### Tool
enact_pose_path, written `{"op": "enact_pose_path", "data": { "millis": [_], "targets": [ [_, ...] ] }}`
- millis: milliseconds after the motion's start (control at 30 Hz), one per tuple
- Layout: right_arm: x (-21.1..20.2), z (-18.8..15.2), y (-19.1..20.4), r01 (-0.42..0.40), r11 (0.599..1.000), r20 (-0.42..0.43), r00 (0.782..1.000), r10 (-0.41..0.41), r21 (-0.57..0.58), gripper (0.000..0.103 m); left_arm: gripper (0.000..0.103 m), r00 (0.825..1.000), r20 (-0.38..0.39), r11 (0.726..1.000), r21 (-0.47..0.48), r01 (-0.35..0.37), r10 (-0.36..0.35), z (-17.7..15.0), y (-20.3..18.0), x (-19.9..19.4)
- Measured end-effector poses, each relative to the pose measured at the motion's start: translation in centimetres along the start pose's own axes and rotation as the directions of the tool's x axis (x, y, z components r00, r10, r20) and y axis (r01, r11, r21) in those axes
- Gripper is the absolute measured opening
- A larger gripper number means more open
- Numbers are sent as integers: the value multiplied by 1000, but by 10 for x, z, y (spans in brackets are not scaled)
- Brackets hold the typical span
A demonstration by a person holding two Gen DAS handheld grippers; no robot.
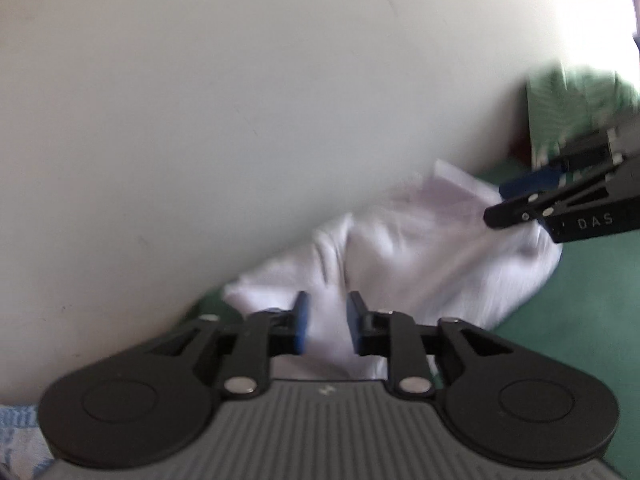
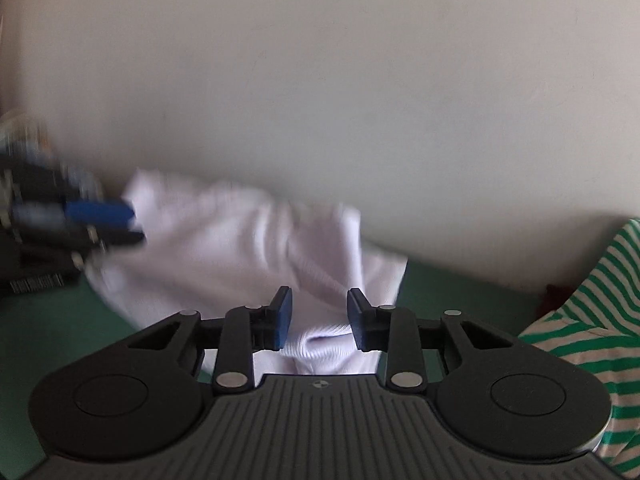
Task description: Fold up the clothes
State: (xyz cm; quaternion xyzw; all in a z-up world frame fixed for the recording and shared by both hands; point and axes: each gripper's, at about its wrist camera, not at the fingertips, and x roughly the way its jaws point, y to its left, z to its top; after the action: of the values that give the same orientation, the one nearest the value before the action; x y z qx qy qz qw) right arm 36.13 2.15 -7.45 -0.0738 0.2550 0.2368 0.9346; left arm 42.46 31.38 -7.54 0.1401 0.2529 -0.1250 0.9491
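A white garment [image 1: 408, 248] lies crumpled on a green surface [image 1: 592, 320] against a pale wall; it also shows in the right wrist view [image 2: 240, 248]. My left gripper [image 1: 326, 322] is open, its blue pads apart just above the garment's near edge. My right gripper [image 2: 319, 318] is open over a ribbed white hem, nothing clamped. Each gripper shows in the other's view: the right one [image 1: 520, 196] at the garment's far end, the left one [image 2: 108, 220] blurred at its left end.
A green and white striped garment [image 2: 588, 332] lies at the right, also seen in the left wrist view [image 1: 568, 108]. The pale wall [image 2: 320, 80] stands close behind. A light blue patterned cloth [image 1: 18, 436] shows at the bottom left corner.
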Motion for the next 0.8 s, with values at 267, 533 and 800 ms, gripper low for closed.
{"op": "enact_pose_path", "data": {
  "millis": [267,533,800],
  "targets": [
    [11,4,-8,5,1000,-36,999,-5,9,30,47,999,-39,993,115,-11,16,2,-30,17],
    [21,8,-16,11,1000,-73,997,-10,17,0,50,999,-40,987,161,7,-1,-15,-28,18],
    [6,-13,-64,-25,902,-14,999,34,431,0,53,999,-31,988,157,-5,10,-14,-27,16]
  ]
}}
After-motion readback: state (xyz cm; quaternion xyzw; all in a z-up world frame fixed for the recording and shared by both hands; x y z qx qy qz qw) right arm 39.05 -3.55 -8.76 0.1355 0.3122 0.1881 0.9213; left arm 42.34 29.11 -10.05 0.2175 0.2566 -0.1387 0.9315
